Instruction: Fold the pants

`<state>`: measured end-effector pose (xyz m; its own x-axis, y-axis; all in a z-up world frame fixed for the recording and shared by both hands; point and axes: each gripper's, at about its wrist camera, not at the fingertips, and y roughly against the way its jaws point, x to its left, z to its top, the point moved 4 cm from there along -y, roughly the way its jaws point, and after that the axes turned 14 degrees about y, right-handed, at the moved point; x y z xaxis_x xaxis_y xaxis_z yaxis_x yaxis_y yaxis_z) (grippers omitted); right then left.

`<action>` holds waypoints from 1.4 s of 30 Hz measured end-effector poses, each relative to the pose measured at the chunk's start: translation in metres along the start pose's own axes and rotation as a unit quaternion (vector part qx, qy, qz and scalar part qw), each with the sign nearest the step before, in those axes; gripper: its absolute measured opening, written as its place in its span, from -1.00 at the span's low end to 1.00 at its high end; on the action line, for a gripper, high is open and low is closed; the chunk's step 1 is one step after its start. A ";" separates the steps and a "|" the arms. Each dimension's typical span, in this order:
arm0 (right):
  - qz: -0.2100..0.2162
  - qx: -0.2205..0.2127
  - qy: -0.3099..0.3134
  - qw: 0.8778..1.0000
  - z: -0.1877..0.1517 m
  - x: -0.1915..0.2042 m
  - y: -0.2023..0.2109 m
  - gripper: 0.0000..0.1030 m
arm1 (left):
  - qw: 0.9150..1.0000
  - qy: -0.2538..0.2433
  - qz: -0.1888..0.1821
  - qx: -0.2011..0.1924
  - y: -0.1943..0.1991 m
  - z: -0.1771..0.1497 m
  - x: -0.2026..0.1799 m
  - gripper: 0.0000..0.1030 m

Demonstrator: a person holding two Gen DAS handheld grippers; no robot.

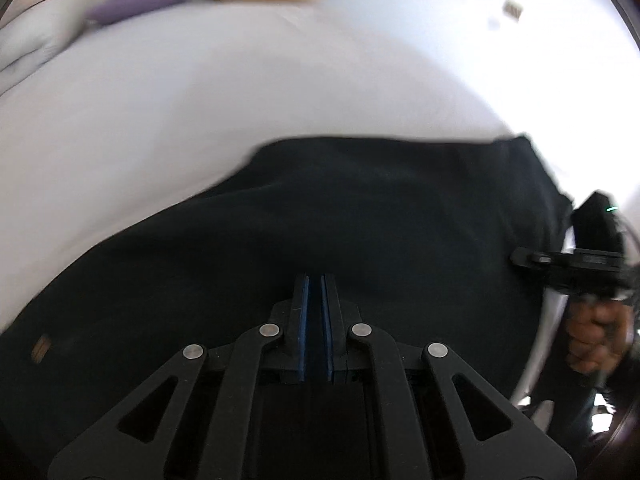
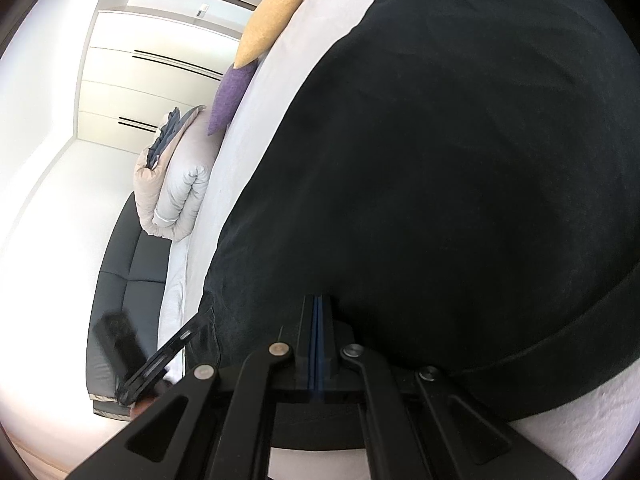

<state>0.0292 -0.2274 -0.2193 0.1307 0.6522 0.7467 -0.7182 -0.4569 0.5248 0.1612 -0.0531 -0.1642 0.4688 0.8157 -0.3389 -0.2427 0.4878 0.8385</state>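
Pants [image 1: 360, 220] lie spread on the white bed [image 1: 200, 100], dark and flat, and they fill most of what both cameras see. In the left wrist view the cloth runs from the low left side up to the right edge of the bed. A small tan tag [image 1: 41, 347] sits on the cloth near the left.

Your left gripper [image 1: 315, 280] points down over the pants. Its blue pads [image 1: 304, 320] stand very near each other, with only a thin gap. You cannot tell if any cloth is pinched between them, because the picture is blurry there.

Your right gripper [image 2: 317, 300] is pressed fully together, pad on pad. Its tips sit at the edge of the dark cloth. You cannot tell if they pinch cloth.

In the left wrist view you also see your right hand [image 1: 596, 336] holding its gripper at the right side of the bed.

At the far end of the bed lie a yellow pillow [image 2: 272, 20] and a purple pillow [image 2: 232, 96], touching each other. A folded blanket [image 2: 176, 192] sits next to them. A dark couch [image 2: 128, 280] stands beside the bed.
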 end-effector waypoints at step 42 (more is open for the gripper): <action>-0.087 -0.208 -0.125 0.966 0.072 -0.143 0.173 -1.00 | 0.979 0.180 -0.001 -0.095 0.019 -0.056 0.094 -0.89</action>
<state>-0.0649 -0.4433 -0.2053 0.3979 0.5071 0.7645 -0.8761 -0.0373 0.4807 0.1533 0.0498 -0.2041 0.1490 0.8545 -0.4977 -0.4111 0.5113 0.7547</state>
